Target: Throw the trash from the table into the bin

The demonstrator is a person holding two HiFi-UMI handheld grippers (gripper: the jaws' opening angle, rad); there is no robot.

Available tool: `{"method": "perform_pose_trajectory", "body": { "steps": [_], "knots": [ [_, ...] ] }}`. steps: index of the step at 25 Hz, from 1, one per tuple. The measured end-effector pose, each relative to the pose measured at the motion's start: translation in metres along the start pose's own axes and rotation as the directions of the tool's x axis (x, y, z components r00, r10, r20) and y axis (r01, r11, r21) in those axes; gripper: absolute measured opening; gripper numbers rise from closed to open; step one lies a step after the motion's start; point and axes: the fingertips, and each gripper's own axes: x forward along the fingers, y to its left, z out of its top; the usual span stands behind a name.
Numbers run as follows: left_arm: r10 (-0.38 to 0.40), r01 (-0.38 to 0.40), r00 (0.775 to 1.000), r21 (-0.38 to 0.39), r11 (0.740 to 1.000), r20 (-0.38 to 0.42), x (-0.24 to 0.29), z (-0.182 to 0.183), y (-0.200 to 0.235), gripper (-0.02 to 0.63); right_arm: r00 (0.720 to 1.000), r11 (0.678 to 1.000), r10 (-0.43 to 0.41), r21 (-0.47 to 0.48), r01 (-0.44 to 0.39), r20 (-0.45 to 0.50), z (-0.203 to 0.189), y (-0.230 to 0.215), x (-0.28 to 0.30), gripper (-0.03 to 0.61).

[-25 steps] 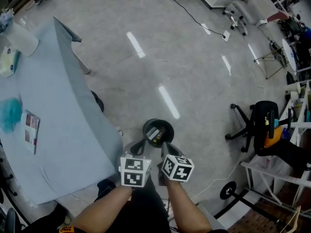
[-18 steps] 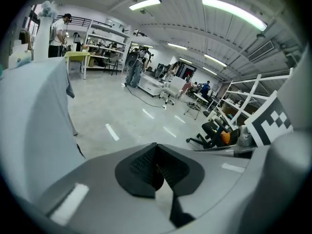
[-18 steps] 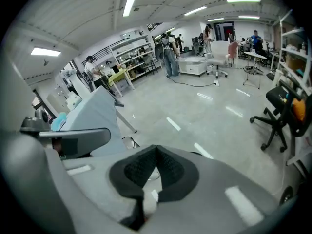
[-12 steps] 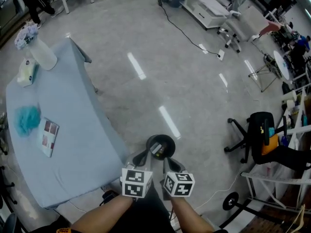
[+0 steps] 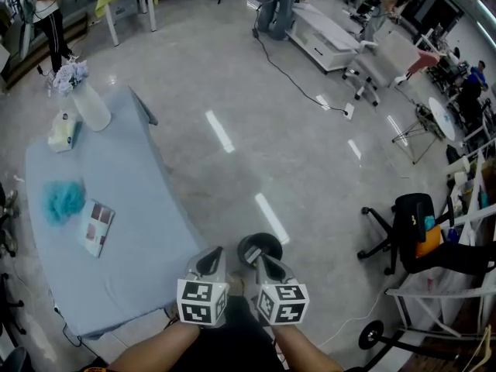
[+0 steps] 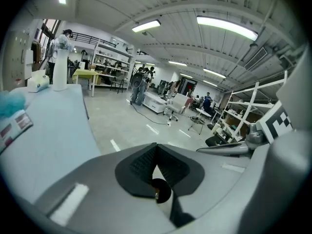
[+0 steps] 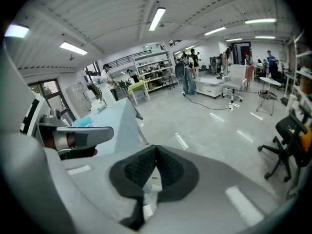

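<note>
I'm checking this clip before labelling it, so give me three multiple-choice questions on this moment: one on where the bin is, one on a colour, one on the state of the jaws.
1. The bin stands: A on a shelf; B on the floor, just ahead of the left gripper and right gripper; C on a chair.
2. The puff on the table is: A red; B yellow; C teal.
3. Both grippers' jaws are: A together; B wide apart; C clamped on a book.
Answers: B, the head view shows it on the floor at the gripper tips; C, it is plainly teal in the head view; A, each gripper view shows its jaws meeting.
</note>
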Motion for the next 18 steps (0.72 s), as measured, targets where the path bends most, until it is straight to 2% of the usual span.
{"method": "perform_pose_trajectory", "body": {
  "steps": [7, 18],
  "knots": [
    [0.061, -0.061, 0.995, -0.004, 0.998, 0.076, -0.045, 0.02, 0.032, 0.008, 0.996, 0.992, 0.082, -0.102, -0.077, 0.038, 0.025, 0.056, -0.006, 0.002],
    [0.194, -0.186, 0.971, -0.067, 0.98, 0.137, -0.117, 0.014, 0.084, 0.008, 0.979, 0.955, 0.195, -0.24, -0.176, 0.058, 0.042, 0.136, -0.016, 0.002]
  ]
}}
